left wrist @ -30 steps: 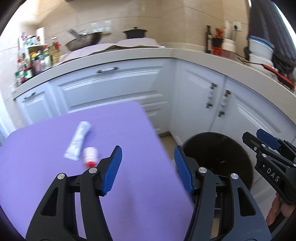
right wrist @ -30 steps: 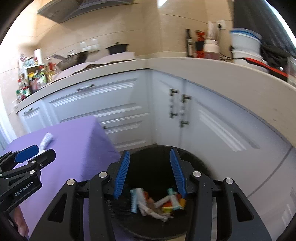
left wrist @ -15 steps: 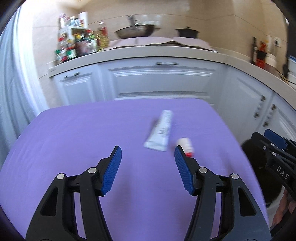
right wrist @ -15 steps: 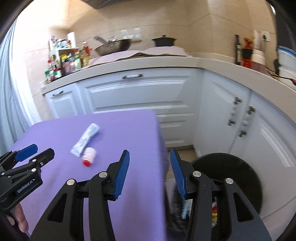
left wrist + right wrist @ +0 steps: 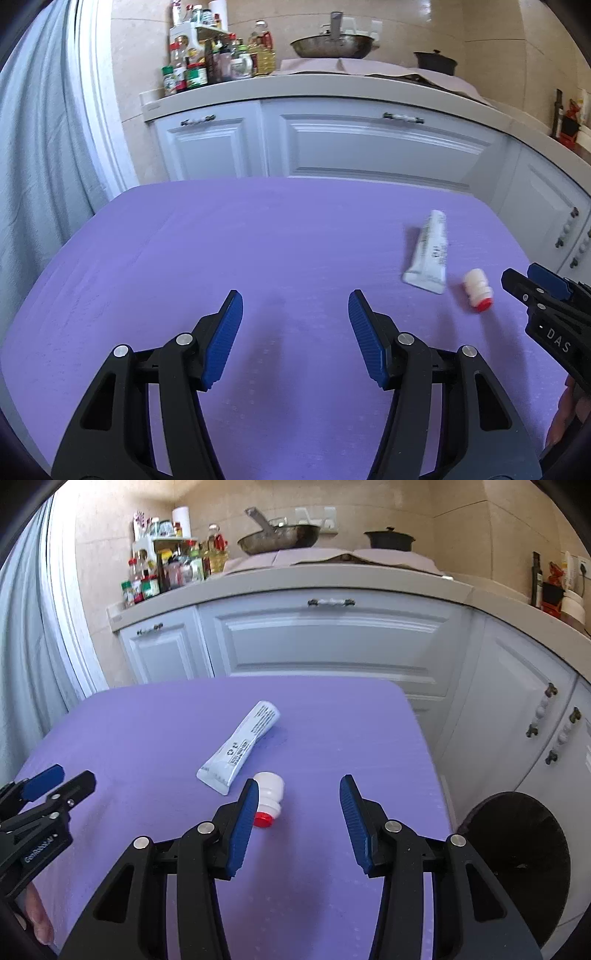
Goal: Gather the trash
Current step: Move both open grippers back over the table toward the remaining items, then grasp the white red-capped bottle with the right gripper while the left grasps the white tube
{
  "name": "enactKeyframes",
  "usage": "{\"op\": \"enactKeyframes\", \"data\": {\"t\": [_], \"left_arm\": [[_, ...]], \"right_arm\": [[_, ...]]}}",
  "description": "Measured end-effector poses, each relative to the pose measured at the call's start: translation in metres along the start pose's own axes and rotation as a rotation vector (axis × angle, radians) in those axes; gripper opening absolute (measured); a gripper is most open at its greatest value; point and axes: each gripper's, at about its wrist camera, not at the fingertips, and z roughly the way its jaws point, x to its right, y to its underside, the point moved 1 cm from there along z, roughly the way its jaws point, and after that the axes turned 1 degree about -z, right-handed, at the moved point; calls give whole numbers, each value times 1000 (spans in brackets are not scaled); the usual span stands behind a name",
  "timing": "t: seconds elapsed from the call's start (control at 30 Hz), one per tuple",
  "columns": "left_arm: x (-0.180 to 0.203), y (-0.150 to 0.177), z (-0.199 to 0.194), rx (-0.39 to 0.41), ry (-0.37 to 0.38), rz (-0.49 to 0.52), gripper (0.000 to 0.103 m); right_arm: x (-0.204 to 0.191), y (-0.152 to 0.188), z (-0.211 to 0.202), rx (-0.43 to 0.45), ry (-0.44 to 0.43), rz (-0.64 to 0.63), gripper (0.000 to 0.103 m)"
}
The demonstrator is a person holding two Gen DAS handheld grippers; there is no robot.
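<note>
Black bin (image 5: 517, 867) was cut off at frame edge, contents hidden. White tube (image 5: 240, 747) and small red-capped bottle (image 5: 269, 799) lay near the right edge of the purple surface (image 5: 147, 738), just apart. Left gripper (image 5: 295, 306) and right gripper (image 5: 297, 788) hovered, jaws partly open, empty. White cabinets (image 5: 325, 642) stood behind.

A wok (image 5: 279, 537) and a dark pot (image 5: 388, 539) are seen on the beige counter (image 5: 332, 578), beside crowded condiment bottles (image 5: 166, 572). White cabinets (image 5: 325, 638) are ranged below, and a pale curtain (image 5: 33, 147) is hung at the left.
</note>
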Motion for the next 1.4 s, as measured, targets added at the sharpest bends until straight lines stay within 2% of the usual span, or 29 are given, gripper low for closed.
{"op": "enactKeyframes", "data": {"t": [0.2, 0.4, 0.43, 0.47, 0.5, 0.97, 1.17, 1.4], "left_arm": [[-18, 1, 10, -20, -13, -27, 60], [-19, 1, 14, -29, -3, -31, 63], [-18, 1, 14, -30, 3, -29, 63], [-16, 0, 15, -31, 8, -28, 63], [-12, 0, 16, -32, 15, -20, 63], [57, -25, 42, -52, 131, 64, 63], [89, -39, 66, -107, 191, 84, 64], [119, -42, 93, -171, 220, 142, 64]], "right_arm": [[-9, -2, 23, -71, -19, 6, 46], [-15, -1, 41, -147, -21, -7, 45], [-14, 0, 43, -156, -25, -4, 42], [-14, -1, 43, -159, -29, -3, 28], [-14, 0, 44, -163, -33, -4, 27], [19, -24, 40, -98, 16, -5, 27], [34, -30, 45, -95, 21, 10, 27], [50, -31, 44, -89, 14, 32, 27]]}}
